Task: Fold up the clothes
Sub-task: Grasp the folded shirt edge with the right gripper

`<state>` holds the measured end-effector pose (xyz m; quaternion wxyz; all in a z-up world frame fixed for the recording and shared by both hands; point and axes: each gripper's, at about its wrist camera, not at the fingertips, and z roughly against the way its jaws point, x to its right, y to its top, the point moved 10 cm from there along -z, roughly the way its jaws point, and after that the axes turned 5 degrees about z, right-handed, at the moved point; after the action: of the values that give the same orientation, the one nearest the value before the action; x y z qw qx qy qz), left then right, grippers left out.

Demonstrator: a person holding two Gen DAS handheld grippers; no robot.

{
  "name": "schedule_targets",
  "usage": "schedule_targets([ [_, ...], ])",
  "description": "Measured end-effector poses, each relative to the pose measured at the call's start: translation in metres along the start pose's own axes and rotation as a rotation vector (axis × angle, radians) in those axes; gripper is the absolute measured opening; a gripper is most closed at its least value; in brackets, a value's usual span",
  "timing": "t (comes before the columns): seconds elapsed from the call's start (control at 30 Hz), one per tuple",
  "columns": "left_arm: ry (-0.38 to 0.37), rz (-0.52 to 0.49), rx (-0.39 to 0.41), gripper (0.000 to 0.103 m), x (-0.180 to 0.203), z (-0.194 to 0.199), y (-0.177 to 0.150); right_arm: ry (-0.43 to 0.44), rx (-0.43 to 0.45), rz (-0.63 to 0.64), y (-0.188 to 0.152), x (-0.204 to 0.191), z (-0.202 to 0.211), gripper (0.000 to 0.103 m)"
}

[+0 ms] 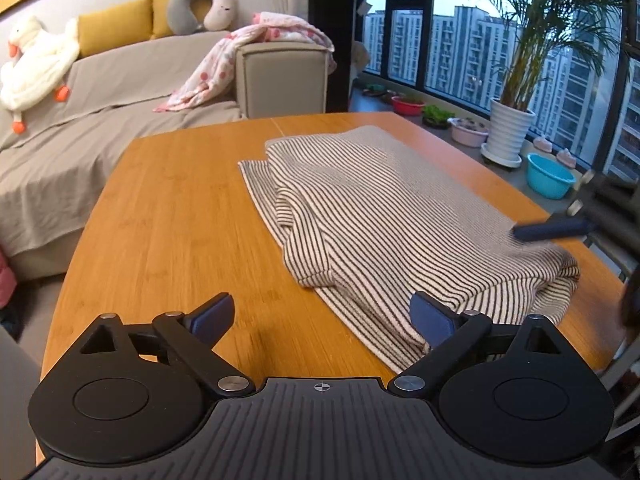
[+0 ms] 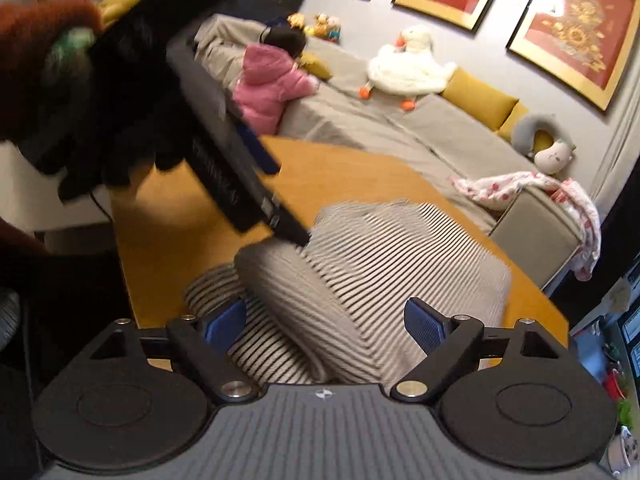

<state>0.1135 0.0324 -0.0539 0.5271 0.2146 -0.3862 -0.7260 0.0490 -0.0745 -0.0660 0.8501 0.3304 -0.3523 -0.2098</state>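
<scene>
On the surface [image 1: 168,216]: one striped top [image 1: 380,208], folded, lying flat.
Your left gripper [image 1: 322,316] and right gripper [image 2: 326,326] both stand released, nothing grasped, flanking its near edge, likely to take the next fold.

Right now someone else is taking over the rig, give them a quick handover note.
Left tongs: open, empty, over the near edge of the striped garment.
Right tongs: open, garment between the pads but not pinched.
Garment lies on the wooden table, partly folded into a thick bundle, with a flat layer sticking out beneath.
Left: tidy that layer, finish the fold.
</scene>
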Motion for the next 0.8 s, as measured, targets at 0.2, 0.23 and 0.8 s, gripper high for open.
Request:
schedule_targets([
  [0.2,0.018,0.072,0.047,0.100,-0.018,0.013,0.015,-0.002,-0.007,-0.098,-0.002,0.009,-0.017,0.063],
  [0.23,0.023,0.089,0.053,0.100,-0.023,0.015,0.018,-0.013,-0.006,-0.081,-0.001,0.009,-0.018,0.057],
  [0.8,-0.044,0.107,0.057,0.101,-0.007,0.018,0.031,0.105,-0.022,0.112,-0.010,-0.021,0.029,0.019],
])
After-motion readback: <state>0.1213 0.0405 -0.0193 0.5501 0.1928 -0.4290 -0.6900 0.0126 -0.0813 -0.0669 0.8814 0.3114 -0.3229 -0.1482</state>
